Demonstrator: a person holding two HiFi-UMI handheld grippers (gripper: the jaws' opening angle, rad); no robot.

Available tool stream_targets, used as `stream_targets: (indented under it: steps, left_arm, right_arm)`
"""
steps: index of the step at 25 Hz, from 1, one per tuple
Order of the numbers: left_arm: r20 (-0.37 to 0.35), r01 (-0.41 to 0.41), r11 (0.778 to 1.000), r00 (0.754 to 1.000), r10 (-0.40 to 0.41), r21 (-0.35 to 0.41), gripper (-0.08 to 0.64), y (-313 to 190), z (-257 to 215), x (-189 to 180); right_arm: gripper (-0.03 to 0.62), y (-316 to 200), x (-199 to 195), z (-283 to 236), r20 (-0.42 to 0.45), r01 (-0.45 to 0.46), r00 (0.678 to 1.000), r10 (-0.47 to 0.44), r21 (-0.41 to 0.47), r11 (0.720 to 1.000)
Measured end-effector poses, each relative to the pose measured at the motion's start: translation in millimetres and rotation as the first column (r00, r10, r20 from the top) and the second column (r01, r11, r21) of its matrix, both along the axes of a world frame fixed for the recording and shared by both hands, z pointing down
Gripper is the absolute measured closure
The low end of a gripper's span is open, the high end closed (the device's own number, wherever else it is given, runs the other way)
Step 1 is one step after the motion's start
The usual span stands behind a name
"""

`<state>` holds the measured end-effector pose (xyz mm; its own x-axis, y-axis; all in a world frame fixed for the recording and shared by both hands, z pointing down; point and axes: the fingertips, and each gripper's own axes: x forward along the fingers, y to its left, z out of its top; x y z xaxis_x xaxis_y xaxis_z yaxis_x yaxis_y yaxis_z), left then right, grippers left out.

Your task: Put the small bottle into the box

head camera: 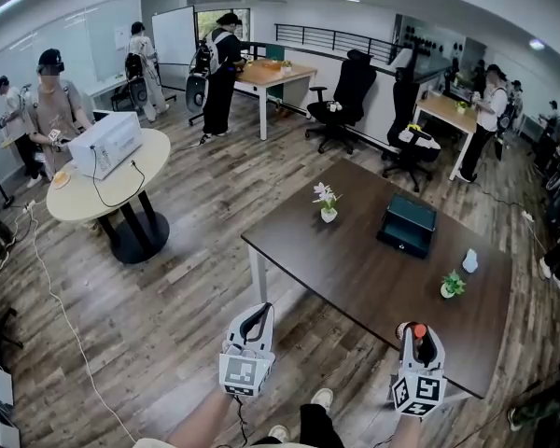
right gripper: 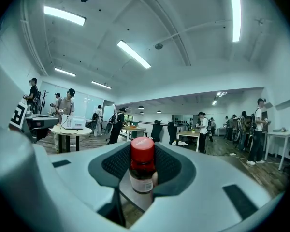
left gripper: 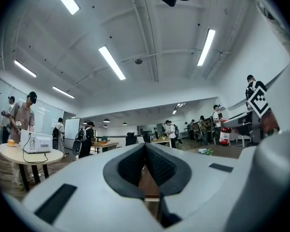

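**A:** How far along is the task?

**B:** Early to middling, I'd judge. The small bottle (right gripper: 142, 173) is picked up but not yet in the box (head camera: 401, 242). In the head view the box sits on the dark worktop (head camera: 355, 269), right of the frame's centre. The bottle is low in the frame near the worktop's near edge, well apart from the box.

**A:** So what is left?

**B:** Carrying the bottle across the worktop to the box, lowering it in and letting go. The box looks open on top, though its inside is too small to make out.

**A:** And the claw with the bottle?

**B:** The right claw (right gripper: 144, 150) is clamped on it, jaws partly apart with the bottle's body pressed between the dark pads. The bottle stands upright, its red cap above the pads and its label showing below.

**A:** The other one?

**B:** The left claw (left gripper: 145, 146) has its jaws together at the tips with nothing between them. In the head view it hangs at the lower middle of the frame, off the worktop's left edge and over the wooden floor (head camera: 168, 287), touching nothing.
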<state>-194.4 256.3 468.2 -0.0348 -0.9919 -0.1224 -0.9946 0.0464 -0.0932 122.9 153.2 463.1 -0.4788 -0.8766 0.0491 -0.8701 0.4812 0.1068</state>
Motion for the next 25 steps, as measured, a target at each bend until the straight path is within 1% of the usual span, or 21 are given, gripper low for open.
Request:
stream_targets:
  steps: [5, 10, 13, 19, 25]
  left_arm:
    - [-0.006, 0.011, 1.0, 1.0, -0.011, 0.004, 0.557, -32, -4, -9]
    - [-0.013, 0.03, 0.999, 0.999, -0.029, 0.013, 0.558, -80, -10, -19]
    - [-0.021, 0.038, 0.999, 0.999, -0.038, 0.012, 0.557, -114, -14, -21]
    - [-0.019, 0.024, 1.0, 1.0, -0.024, 0.004, 0.557, -182, -18, -10]
    - [-0.011, -0.009, 1.0, 1.0, 0.009, -0.022, 0.557, -224, -16, 10]
  right_arm:
    - [0.449, -31, -17, 7, 0.019, 0.016, 1.0, -0.016, -0.002, 1.0]
    - [0.449, -82, -24, 10, 0.043, 0.016, 0.999, -0.016, -0.001, 1.0]
    - [0.449, -116, -22, 10, 0.053, 0.01, 0.999, -0.01, -0.008, 1.0]
    - [0.449, -173, -14, 8, 0.062, 0.002, 0.998, -0.001, -0.015, 1.0]
    - [0.449, -208, 3, 14, 0.076, -0.028, 0.997, 0.031, -0.041, 0.999]
